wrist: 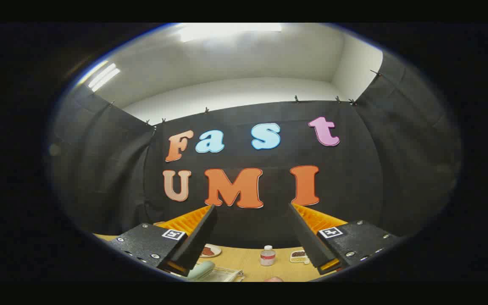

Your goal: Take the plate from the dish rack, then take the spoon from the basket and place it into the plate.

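- Booth: black cloth wall [265, 228] at the back and on both sides, pale ceiling above with strip lights; a light wooden surface [248, 258] runs along the bottom, below the wall.
- Plate [210, 250]: a small round dish with something dark reddish on it, lying flat on the surface between the two fingers, close to the left finger and partly hidden by it. Whether this is the task's plate cannot be told.
- Dish rack, basket and spoon: cannot be picked out with certainty at this angle.
- Tongs [250, 216]: held high and tilted upward toward the wall, the fingers spread wide apart with nothing between them and nothing gripped.
- Bottle [267, 256]: small, clear, white cap and red label, standing upright on the surface between the fingers, nearer the right one, well apart from the plate.
- Tray [299, 256]: small, pale, with dark contents, flat on the surface just right of the bottle, its far side hidden behind the right finger.
- Pale green item [201, 270]: rounded, just beside the base of the left finger; kind unclear.
- White flat item [223, 274]: touching the green item's right side, at the near edge of the surface; kind unclear.
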Available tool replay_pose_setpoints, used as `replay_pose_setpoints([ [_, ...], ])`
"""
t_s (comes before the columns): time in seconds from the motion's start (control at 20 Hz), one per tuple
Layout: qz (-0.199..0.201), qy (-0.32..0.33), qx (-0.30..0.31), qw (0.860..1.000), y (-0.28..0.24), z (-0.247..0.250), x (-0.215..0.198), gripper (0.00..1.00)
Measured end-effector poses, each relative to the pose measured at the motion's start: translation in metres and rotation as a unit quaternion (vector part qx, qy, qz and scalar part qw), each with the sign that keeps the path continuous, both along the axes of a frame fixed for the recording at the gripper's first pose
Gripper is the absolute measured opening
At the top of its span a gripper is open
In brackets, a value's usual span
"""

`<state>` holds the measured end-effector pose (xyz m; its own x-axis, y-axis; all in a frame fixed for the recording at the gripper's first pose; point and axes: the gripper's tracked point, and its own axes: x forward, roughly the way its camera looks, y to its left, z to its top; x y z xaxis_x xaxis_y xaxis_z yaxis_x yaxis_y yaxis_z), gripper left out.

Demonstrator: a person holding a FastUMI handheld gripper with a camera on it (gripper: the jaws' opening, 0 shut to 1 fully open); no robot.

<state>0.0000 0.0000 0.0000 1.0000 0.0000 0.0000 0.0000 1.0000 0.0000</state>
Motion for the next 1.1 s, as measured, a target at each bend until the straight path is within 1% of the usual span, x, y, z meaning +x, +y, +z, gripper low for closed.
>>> replay_pose_setpoints([
  [0.35,0.000,0.001,0.006,1.000,0.002,0.006,0.003,0.98],
  [0.75,0.011,0.010,0.000,1.000,0.017,0.007,0.003,0.99],
  [0.9,0.028,0.032,0.009,0.999,0.029,-0.003,0.004,0.99],
  [1.1,0.032,0.089,0.019,0.995,0.034,-0.031,0.007,0.98],
])
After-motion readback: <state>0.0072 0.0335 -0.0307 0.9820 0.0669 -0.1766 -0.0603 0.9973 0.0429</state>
